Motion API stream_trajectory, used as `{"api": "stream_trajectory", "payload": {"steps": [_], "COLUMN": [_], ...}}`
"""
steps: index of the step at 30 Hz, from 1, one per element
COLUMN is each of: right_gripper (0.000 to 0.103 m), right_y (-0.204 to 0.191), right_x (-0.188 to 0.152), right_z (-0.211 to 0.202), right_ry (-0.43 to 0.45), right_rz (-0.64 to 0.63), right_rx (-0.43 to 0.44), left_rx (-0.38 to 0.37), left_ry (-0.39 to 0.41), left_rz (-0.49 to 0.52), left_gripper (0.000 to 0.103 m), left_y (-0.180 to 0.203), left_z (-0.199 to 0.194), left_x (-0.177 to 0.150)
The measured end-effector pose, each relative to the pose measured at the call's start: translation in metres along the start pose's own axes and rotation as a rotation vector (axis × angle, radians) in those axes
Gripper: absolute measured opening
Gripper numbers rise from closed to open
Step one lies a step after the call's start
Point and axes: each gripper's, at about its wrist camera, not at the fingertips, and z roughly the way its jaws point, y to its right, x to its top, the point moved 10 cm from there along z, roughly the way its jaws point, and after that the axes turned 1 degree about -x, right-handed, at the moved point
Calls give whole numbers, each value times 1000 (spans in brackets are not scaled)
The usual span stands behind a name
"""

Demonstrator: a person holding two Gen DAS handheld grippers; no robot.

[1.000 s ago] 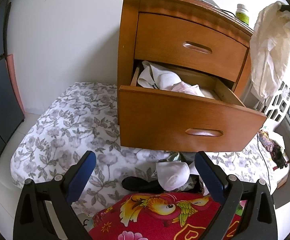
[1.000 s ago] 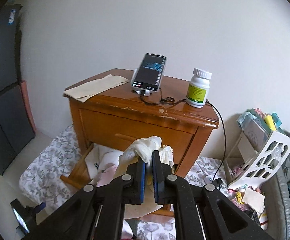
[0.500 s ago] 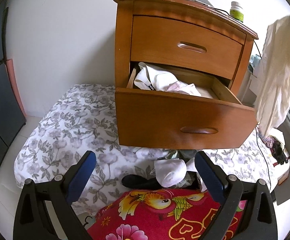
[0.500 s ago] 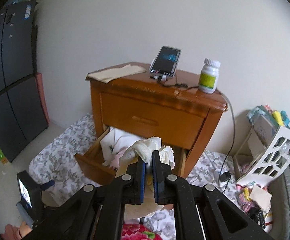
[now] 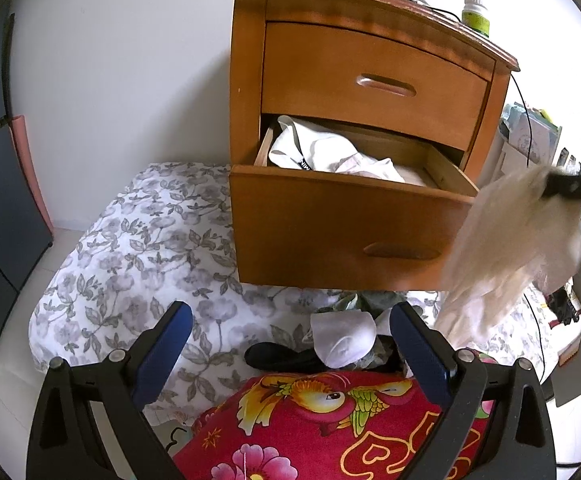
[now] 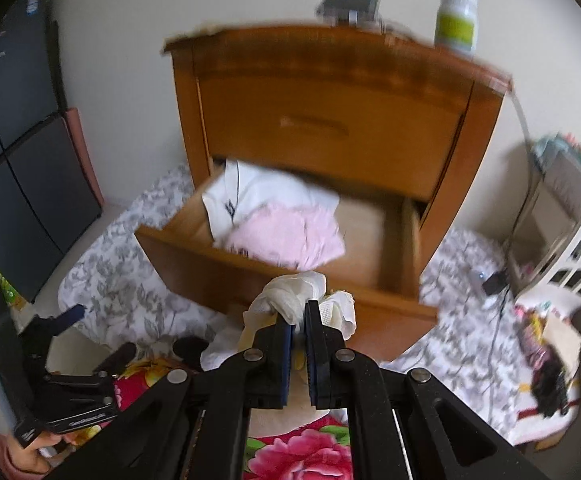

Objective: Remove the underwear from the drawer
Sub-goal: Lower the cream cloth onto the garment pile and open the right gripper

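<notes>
The cream underwear (image 6: 296,294) is bunched between the fingers of the right gripper (image 6: 299,320), which are pressed together on a fold of it at lower centre of the right wrist view; in the left wrist view the same cloth (image 5: 514,256) hangs loose at the right edge of the frame, in front of and clear of the open lower drawer (image 5: 342,232). It looks thin, soft and very light, so it should droop and swing rather than hold a shape; a pinch on a gathered wad, as here, seems safer than on a single edge, which could slip out. Left in the drawer are a white garment (image 6: 250,196) and a pink one (image 6: 290,236), toward the drawer's left half. The left gripper (image 5: 290,344) sits at the bottom of its frame with fingers wide apart, holding nothing, above a floral quilt (image 5: 138,248) and a red patterned cloth (image 5: 330,420).
</notes>
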Motion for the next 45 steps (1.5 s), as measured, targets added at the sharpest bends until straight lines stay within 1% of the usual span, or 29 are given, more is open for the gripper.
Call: {"api": "stream_trajectory", "payload": {"steps": [4,10,16,22,26,33,40,42,43,44,45], "right_gripper": [7,7,7,9,10,10,10,15,23,34,39], "right_y": [0,-11,-26,-28,-29,-36,-37,-35,-35,-33,-30], "right_x": [-11,-31,-52,-76,-88,-112,-107,-106,-105,-105,-104], "right_z": [35,81,113,138,147,157,144,140,138,134,131], "right_ry": [-43,-119,-176,-235,-251,-293,-256,-247,-244,-237,-228], "right_rz": [54,126,157,203,227,249,224,229,232,239,243], "right_rx": [-5,36,66,91,84,100,89,90,90,88,81], "left_rx": [2,8,12,15,17,20,24,25,25,25,26], "left_ry": [-10,-29,-45,-62,-78,-94,-100,-98,-98,-99,-100], "left_rz": [-8,-19,-25,-24,-12,3,9,14,16,19,21], "left_gripper": [99,99,99,99,99,99,99,99,99,99,99], "left_y": [-4,-10,-13,-14,-13,-11,-11,-10,-10,-10,-9], "left_z": [4,11,16,21,26,31,33,32,32,32,31], "left_x": [-2,-7,-11,-14,-18,-22,-23,-23,-24,-24,-24]}}
